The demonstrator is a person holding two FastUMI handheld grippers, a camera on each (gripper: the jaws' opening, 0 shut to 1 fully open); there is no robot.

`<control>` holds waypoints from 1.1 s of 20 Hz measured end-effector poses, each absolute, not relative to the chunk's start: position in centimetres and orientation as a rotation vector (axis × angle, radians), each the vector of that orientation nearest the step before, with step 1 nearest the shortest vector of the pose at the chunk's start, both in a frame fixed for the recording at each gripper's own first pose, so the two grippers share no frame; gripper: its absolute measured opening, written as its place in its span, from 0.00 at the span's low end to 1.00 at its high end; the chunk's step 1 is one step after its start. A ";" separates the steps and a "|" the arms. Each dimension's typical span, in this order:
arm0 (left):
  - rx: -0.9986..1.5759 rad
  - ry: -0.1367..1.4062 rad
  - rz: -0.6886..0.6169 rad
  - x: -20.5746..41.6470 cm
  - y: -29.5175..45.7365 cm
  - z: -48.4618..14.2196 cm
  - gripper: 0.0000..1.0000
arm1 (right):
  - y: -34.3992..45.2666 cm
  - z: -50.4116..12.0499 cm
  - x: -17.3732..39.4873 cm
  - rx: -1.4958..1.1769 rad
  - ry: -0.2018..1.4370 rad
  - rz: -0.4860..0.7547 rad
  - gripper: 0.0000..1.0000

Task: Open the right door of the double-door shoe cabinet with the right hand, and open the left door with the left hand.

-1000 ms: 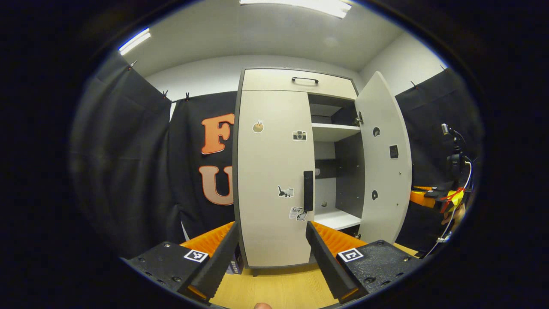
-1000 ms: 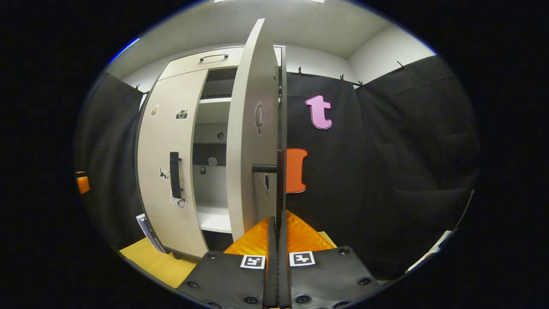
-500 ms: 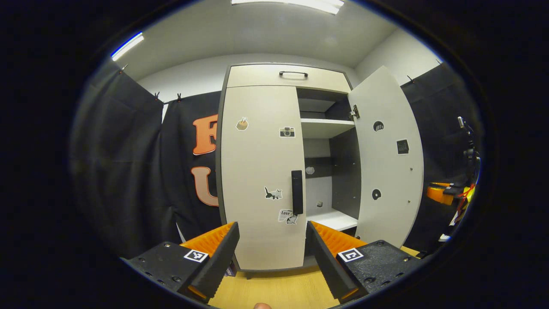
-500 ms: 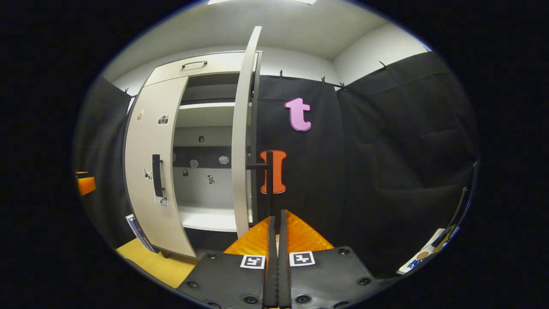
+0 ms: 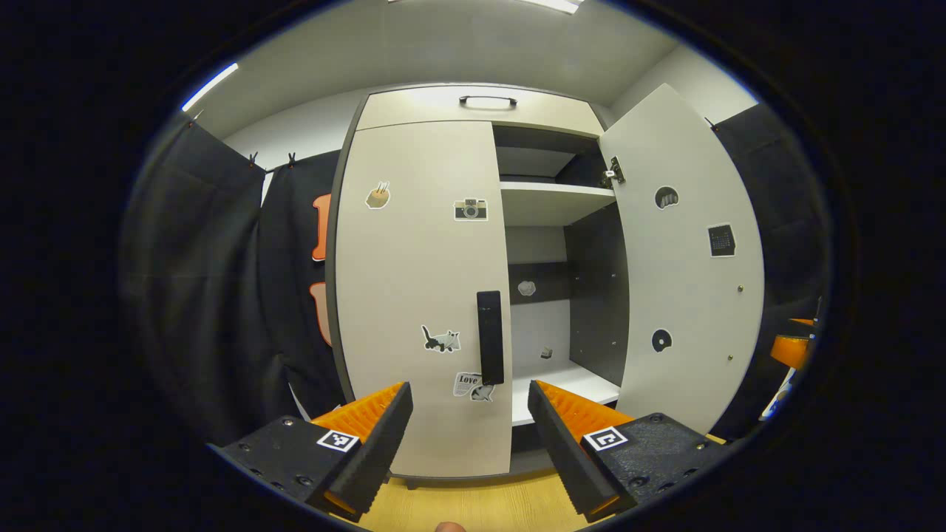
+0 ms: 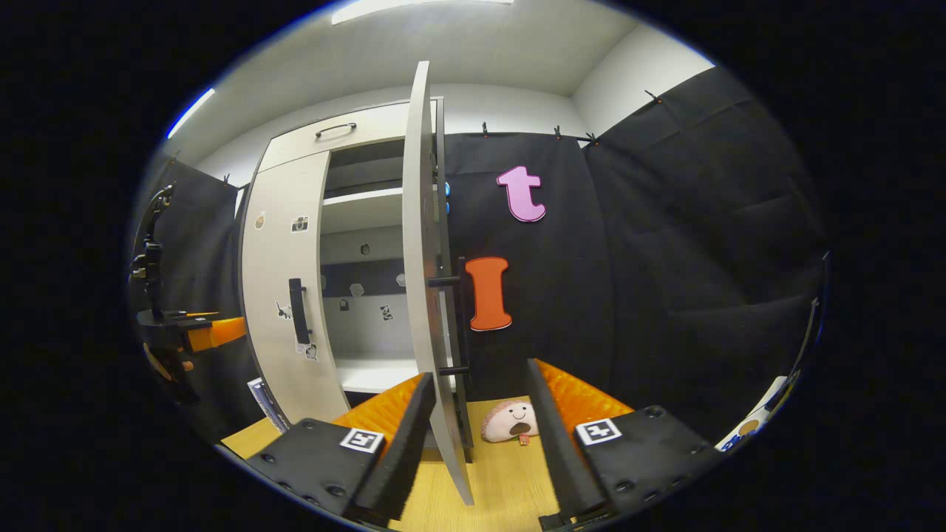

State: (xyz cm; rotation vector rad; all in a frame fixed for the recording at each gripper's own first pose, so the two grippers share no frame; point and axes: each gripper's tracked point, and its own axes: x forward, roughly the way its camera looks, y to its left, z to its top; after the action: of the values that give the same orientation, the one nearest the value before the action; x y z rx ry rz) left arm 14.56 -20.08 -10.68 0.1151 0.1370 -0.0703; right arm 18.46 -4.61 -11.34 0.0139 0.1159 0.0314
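The right gripper [image 6: 473, 428] had let go: a moment earlier its fingers were pressed together on the bar handle [image 6: 460, 318] of the right door [image 6: 423, 281], and now they stood wide apart, with the door's edge and that handle between and just ahead of them, touching neither as far as I could see. The right door hung swung well out from the shoe cabinet [image 5: 473, 103], so I judged that half of the job done. Meanwhile the left gripper [image 5: 469, 421] had drawn closer to the left door [image 5: 414, 295], which was still shut; its fingers were spread wide, and the dark vertical handle [image 5: 490, 336] stood just above and ahead of the gap between them, not yet touched. The next step, I reckoned, was to close on that handle and pull. As for writing, one small sticker [image 5: 467, 384] beside the handle's lower end seemed to carry the word "Love"; the other stickers were pictures, a cat [image 5: 441, 339] and a camera [image 5: 471, 209] among them. A little plush toy [image 6: 510, 422] lay on the floor in front of the right gripper.
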 end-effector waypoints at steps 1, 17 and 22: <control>0.109 0.148 -0.068 15.7 -20.5 -11.2 0.94 | -4.6 -11.3 18.4 0.018 0.114 0.036 0.82; 0.056 0.207 0.040 27.9 -21.2 -15.4 0.95 | -8.5 -12.6 19.2 0.048 0.065 0.001 0.97; 0.047 0.224 0.051 28.9 -21.1 -15.8 0.93 | -9.2 -13.3 20.3 0.042 0.072 -0.004 0.97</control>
State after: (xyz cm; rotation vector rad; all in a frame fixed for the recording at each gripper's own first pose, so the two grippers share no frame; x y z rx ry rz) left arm 28.89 -21.10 -15.82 0.0472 0.2237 0.0511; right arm 20.28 -9.16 -13.34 0.0419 0.0724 -0.0041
